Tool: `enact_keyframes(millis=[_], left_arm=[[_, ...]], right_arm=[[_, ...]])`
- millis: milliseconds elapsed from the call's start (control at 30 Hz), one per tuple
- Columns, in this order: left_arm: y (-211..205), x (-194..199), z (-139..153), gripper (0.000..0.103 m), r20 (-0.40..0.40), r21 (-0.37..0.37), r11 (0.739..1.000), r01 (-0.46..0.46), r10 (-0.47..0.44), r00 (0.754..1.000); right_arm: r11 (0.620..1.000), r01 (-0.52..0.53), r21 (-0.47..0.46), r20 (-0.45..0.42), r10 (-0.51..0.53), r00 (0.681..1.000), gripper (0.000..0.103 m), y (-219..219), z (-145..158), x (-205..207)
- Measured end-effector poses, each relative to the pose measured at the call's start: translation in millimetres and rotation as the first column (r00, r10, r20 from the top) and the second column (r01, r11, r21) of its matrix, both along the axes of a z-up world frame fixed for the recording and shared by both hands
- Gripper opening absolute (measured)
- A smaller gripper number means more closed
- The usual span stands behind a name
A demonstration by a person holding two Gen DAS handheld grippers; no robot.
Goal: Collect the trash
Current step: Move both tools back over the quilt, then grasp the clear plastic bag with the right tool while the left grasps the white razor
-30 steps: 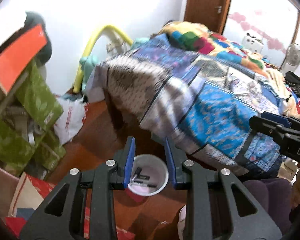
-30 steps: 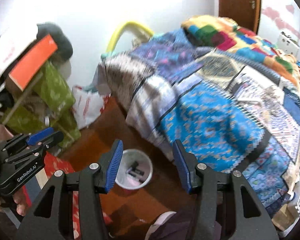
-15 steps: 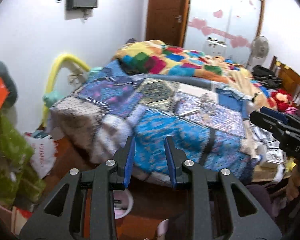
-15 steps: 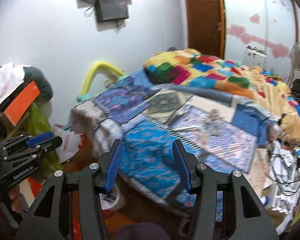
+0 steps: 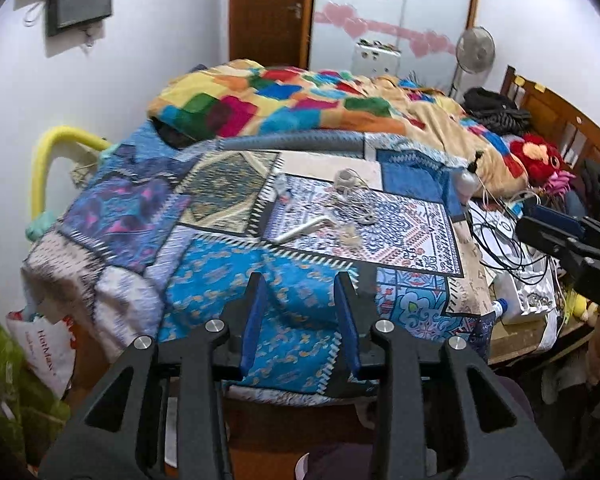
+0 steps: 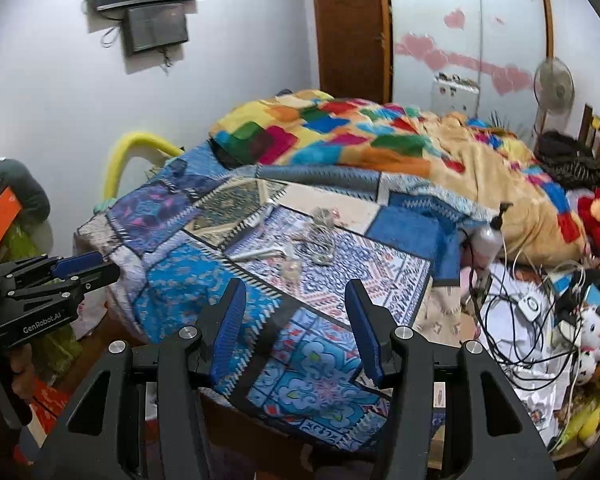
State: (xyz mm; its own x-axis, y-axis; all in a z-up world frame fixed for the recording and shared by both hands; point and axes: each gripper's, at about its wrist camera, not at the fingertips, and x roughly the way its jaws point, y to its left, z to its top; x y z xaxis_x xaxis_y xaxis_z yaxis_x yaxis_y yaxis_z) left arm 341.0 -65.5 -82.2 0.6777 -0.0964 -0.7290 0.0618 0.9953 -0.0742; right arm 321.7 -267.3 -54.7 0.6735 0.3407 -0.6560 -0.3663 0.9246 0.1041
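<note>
**Both grippers raised over a littered bed**

Here, the left gripper (image 5: 300,312) fills the bottom centre of its view, blue-padded fingers apart with nothing between them. The right gripper (image 6: 296,324) sits likewise at the bottom of its own view, spread wider and also empty.

Beyond the fingertips, in the middle of each frame, small trash lies on a patterned patchwork quilt (image 5: 220,280): a crumpled clear plastic wrapper (image 5: 356,200), a pale flat stick-like scrap (image 5: 304,230) and a few tiny bits I cannot identify. These look light, thin and crushable; the wrapper would probably slide unless pinched across a bunched fold.

The quilt is soft and will give under pressure. A bright multicoloured blanket (image 6: 340,128) lies further back. Tangled cables (image 6: 512,300) fill the right side. White walls, a wooden door (image 5: 268,12) and a wall screen (image 6: 156,28) sit along the top.
</note>
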Motion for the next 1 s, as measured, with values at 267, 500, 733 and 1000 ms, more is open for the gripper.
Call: enact_keyframes(millis=[267, 500, 733, 1000], left_arm=[[-6.8, 63.1, -39.3, 0.035, -0.075, -0.013, 0.999, 0.051, -0.052, 0.996], [3.8, 114.7, -83.9, 0.035, -0.14, -0.019, 0.999, 0.044, -0.046, 0.989], [11.6, 147.8, -114.3, 0.035, -0.17, -0.011, 0.997, 0.08, -0.081, 0.982], [7.3, 184.7, -132.5, 0.035, -0.167, 0.015, 0.985, 0.17, -0.165, 0.972]], right_arm=[[1.0, -0.022, 0.014, -0.106, 0.023, 0.994, 0.048, 2.3, -43.7, 44.0], [0.997, -0.052, 0.048, -0.219, 0.061, 0.974, 0.048, 24.5, -90.9, 91.0], [0.995, -0.082, 0.055, -0.299, 0.095, 0.949, 0.048, 58.4, -134.9, 137.9], [0.992, -0.111, -0.057, -0.251, 0.094, 0.963, 0.028, 84.7, -158.1, 152.2]])
